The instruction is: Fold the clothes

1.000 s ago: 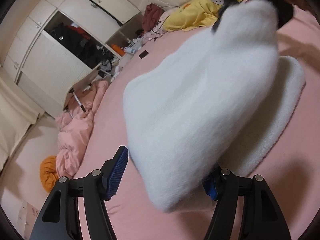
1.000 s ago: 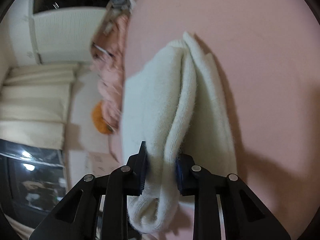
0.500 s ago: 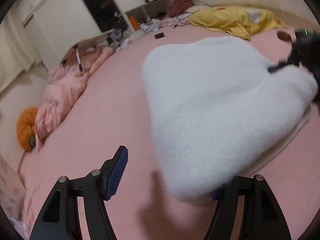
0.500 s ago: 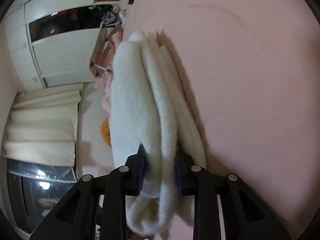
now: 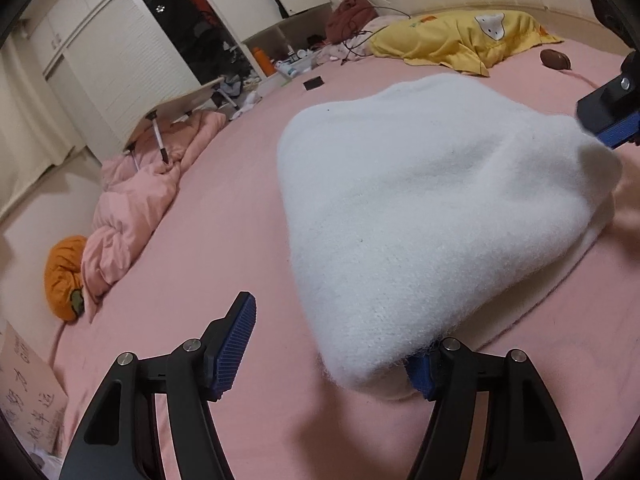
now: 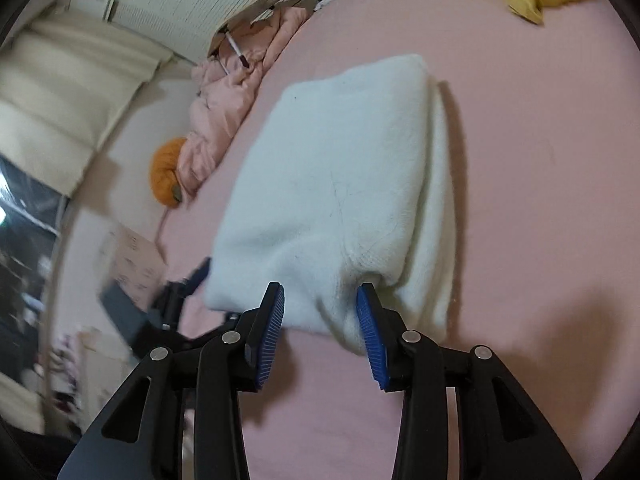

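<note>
A fluffy white sweater [image 5: 420,208] lies folded over on the pink bed [image 5: 224,240]. My left gripper [image 5: 332,344] stands wide open at its near corner. The corner drapes over the right pad [image 5: 420,376], and the left pad [image 5: 236,340] is well clear of the cloth. In the right wrist view the sweater [image 6: 340,168] has its near edge between the tips of my right gripper [image 6: 320,292], whose jaws are opening and no longer pinch the fold. One right-gripper finger [image 5: 608,120] shows at the sweater's far corner. The left gripper [image 6: 176,300] appears blurred at the sweater's left corner.
A heaped pink duvet [image 5: 136,208] and an orange cushion [image 5: 64,276] lie off the bed's left side, by a small folding table [image 5: 180,100] and a wardrobe [image 5: 120,52]. A yellow pillow [image 5: 460,40], a dark flat item [image 5: 313,84] and a brown object [image 5: 555,59] lie at the head end.
The sweater's raised fold has come down flat onto its lower layer. My right gripper, shut on that fold before, has opened. Both hands have rolled; the left jaws stayed wide.
</note>
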A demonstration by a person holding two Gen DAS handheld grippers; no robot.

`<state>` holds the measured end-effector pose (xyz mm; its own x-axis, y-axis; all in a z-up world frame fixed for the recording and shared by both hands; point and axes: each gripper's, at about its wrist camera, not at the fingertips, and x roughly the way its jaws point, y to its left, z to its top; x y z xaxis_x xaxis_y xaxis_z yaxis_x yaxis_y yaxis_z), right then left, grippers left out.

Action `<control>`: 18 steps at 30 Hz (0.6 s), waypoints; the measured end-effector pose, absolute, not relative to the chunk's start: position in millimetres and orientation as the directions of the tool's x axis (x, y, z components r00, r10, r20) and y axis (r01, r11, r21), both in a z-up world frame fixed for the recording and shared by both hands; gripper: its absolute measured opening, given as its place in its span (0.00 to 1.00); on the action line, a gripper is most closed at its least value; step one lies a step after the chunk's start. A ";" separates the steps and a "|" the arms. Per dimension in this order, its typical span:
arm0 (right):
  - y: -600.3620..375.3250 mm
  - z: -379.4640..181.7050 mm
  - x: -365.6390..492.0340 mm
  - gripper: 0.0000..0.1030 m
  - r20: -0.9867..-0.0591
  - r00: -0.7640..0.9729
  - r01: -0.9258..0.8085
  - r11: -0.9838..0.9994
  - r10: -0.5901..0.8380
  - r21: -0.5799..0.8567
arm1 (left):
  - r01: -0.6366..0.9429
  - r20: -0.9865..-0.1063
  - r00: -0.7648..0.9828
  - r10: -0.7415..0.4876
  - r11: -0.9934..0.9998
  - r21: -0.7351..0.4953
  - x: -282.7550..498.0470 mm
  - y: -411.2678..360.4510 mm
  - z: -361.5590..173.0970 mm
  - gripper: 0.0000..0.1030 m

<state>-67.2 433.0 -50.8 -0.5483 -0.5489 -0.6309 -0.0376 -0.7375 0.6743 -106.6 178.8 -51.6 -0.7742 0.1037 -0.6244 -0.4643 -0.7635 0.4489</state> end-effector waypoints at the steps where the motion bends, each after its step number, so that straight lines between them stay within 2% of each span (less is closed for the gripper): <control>1: 429.6 -53.0 -64.9 0.38 -0.640 -0.547 -0.024 -0.754 -0.539 0.656 | -0.467 -0.621 -0.777 0.102 -0.755 0.461 -105.8 179.6 -52.6 0.66; 2: 428.5 -53.4 -65.3 0.36 -0.644 -0.544 -0.021 -0.759 -0.537 0.651 | -0.470 -0.618 -0.780 0.100 -0.747 0.471 -105.1 180.2 -53.5 0.66; 3: 427.4 -53.8 -65.6 0.16 -0.648 -0.541 -0.018 -0.763 -0.536 0.646 | -0.469 -0.616 -0.782 0.099 -0.744 0.476 -104.6 180.4 -53.9 0.66; 4: 432.6 -58.7 -62.6 0.09 -0.666 -0.525 -0.047 -0.763 -0.531 0.645 | -0.469 -0.614 -0.783 0.098 -0.742 0.479 -104.2 180.3 -54.1 0.66; 5: 437.7 -63.6 -59.5 0.09 -0.682 -0.508 -0.076 -0.761 -0.526 0.644 | -0.471 -0.618 -0.780 0.101 -0.744 0.474 -104.6 179.4 -53.7 0.66; 10: 451.2 -59.2 -53.7 0.13 -0.622 -0.574 -0.101 -0.708 -0.532 0.699 | -0.476 -0.627 -0.772 0.109 -0.753 0.455 -105.9 177.3 -52.0 0.66; 13: 434.2 -60.1 -71.0 0.15 -0.667 -0.551 -0.093 -0.757 -0.502 0.647 | -0.475 -0.627 -0.771 0.108 -0.754 0.454 -105.8 177.9 -52.3 0.66; 15: 419.0 -61.6 -86.2 0.26 -0.703 -0.541 -0.115 -0.788 -0.461 0.605 | -0.475 -0.628 -0.771 0.108 -0.755 0.453 -105.5 178.1 -52.6 0.66; 18: 405.8 -66.4 -94.9 0.26 -0.736 -0.530 -0.160 -0.803 -0.421 0.574 | -0.475 -0.630 -0.769 0.109 -0.756 0.450 -105.0 178.2 -53.3 0.66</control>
